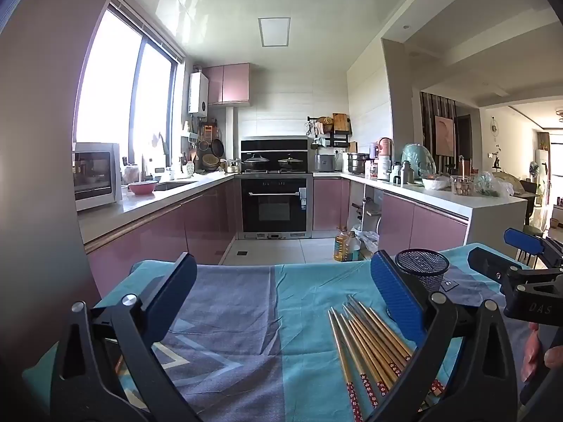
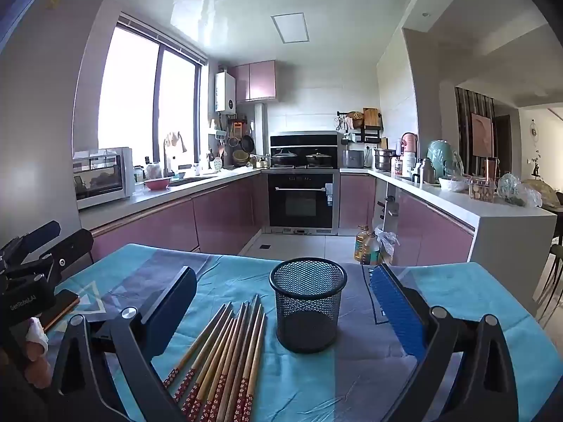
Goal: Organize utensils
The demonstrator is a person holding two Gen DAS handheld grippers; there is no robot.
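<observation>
A bunch of chopsticks [image 2: 225,358] lies flat on the blue cloth [image 2: 475,292] that covers the table. Their thin tips point toward 1 o'clock, at the black mesh cup [image 2: 308,302]. The cup stands upright just beside the tips, and they look like they are not touching it. The left gripper [image 1: 281,299] is wide open and holds nothing. The right gripper [image 2: 285,311] is wide open too and holds nothing. The cup sits between its fingers, and the pads do not touch it.
</observation>
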